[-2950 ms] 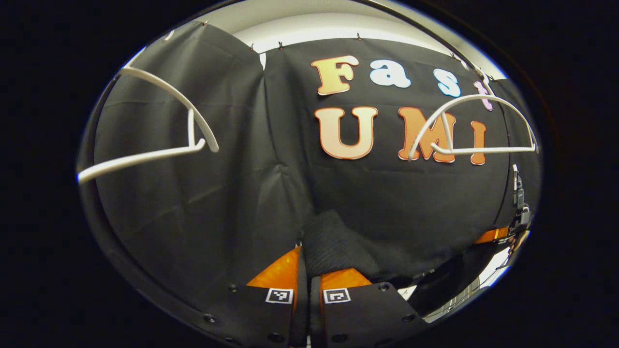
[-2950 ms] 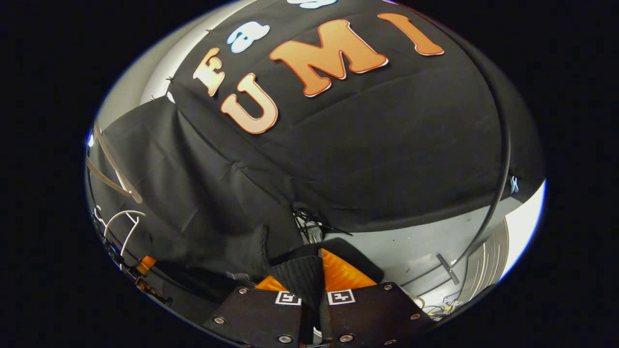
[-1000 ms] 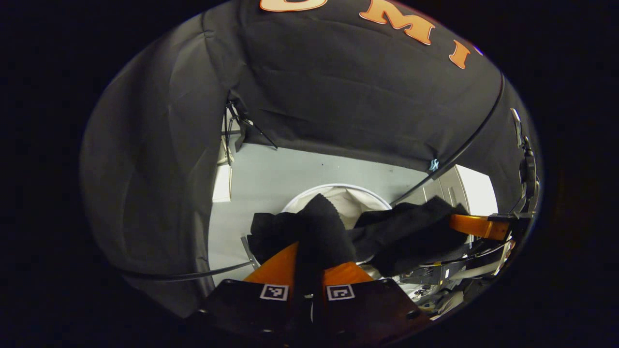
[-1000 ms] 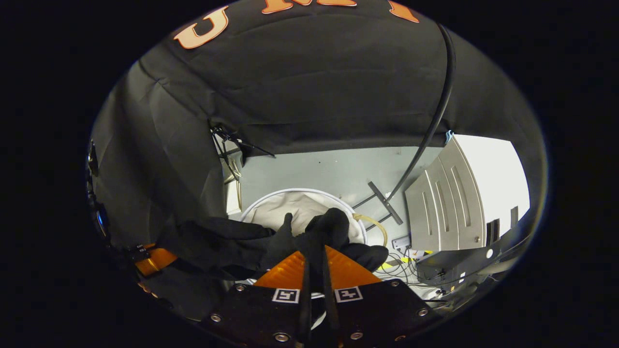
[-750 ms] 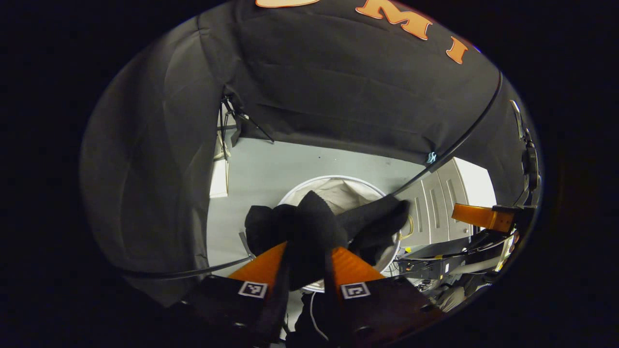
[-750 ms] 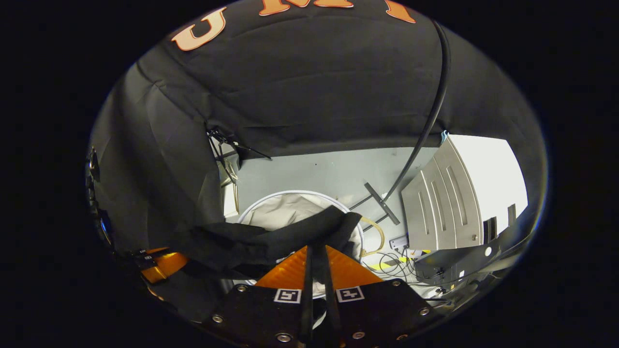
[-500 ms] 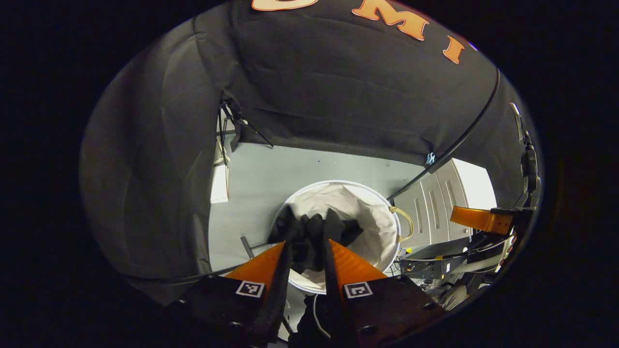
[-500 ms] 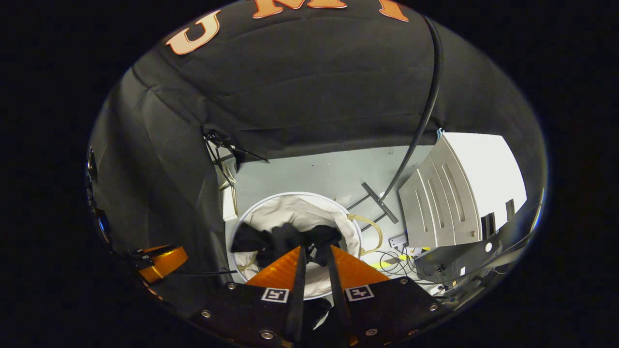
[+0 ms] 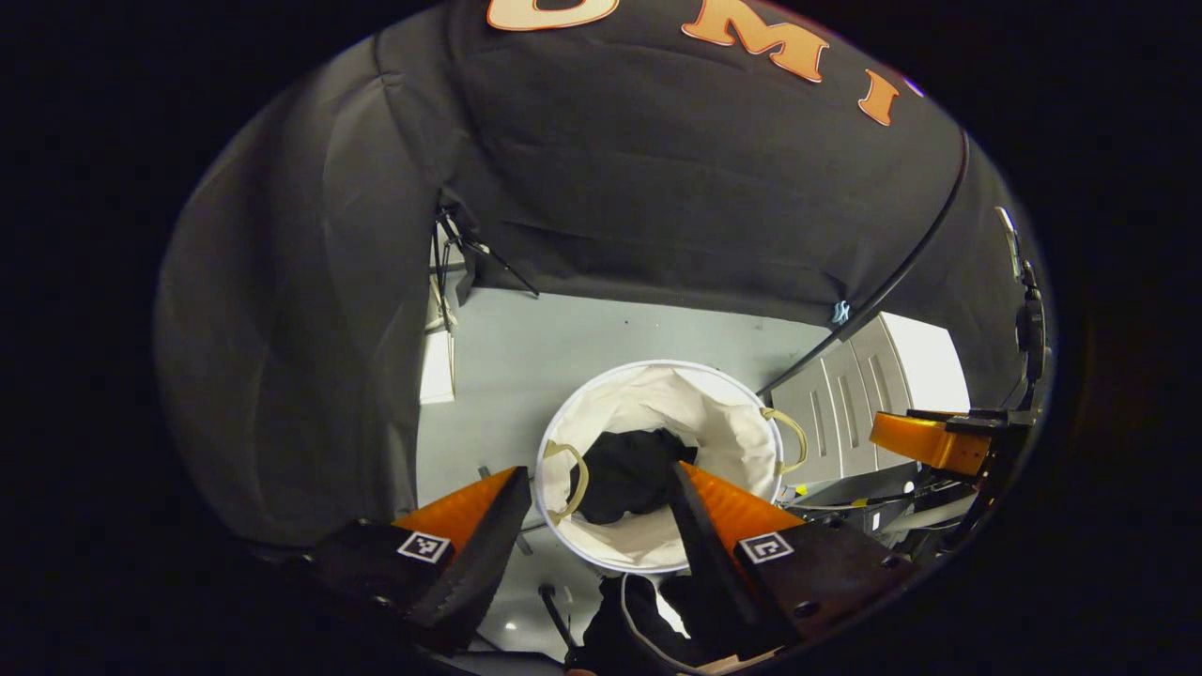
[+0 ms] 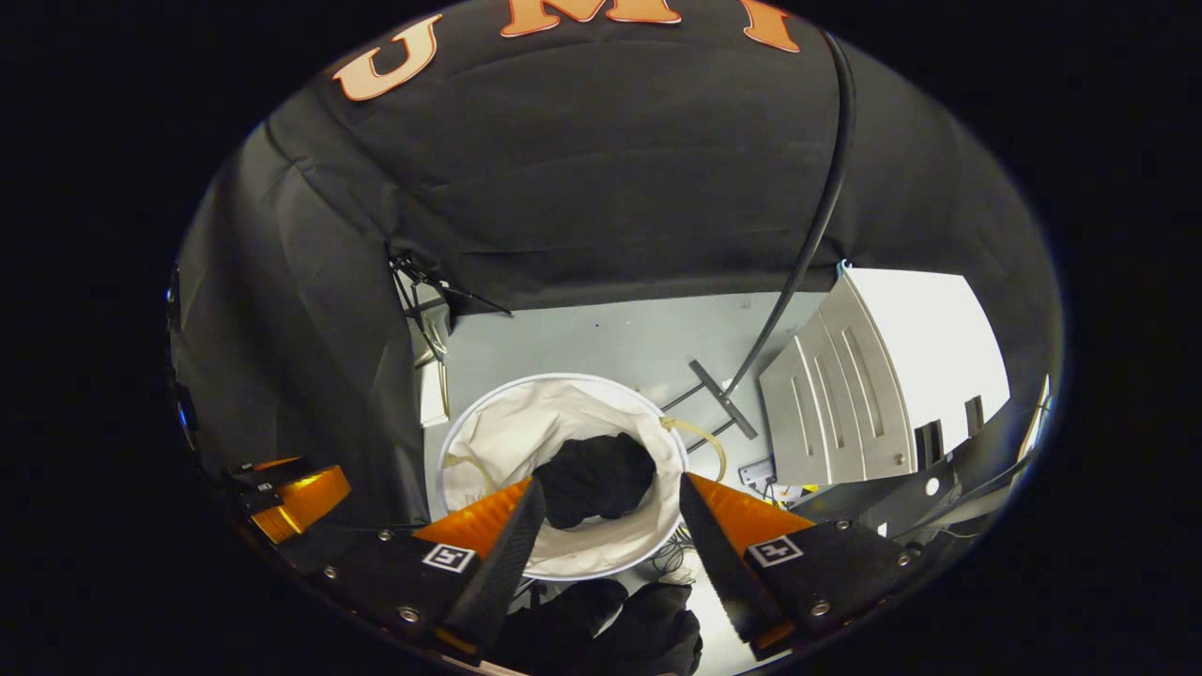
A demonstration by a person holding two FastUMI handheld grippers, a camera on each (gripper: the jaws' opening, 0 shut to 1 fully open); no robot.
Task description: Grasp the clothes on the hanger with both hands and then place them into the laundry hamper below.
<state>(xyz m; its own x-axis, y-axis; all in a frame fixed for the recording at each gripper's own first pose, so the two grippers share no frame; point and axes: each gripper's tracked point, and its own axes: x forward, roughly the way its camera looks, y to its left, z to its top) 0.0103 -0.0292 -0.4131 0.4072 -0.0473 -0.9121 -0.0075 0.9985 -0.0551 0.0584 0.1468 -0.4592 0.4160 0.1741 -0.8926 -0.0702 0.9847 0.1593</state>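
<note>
Lying bunched inside the white laundry hamper (image 9: 723,432), the black clothes (image 9: 624,472) touch neither claw. Left gripper (image 9: 601,488) and right gripper (image 10: 608,502) hang above, jaws spread wide, empty. A grey cabinet (image 10: 836,404) stands beside the hamper, a black cable (image 10: 798,263) crossing the floor.

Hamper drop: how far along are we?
Done: the black clothes lie bunched inside the white hamper on the floor. In hand: nothing; the left gripper and right gripper hang open above it. Left: apparently nothing but pulling away.
</note>
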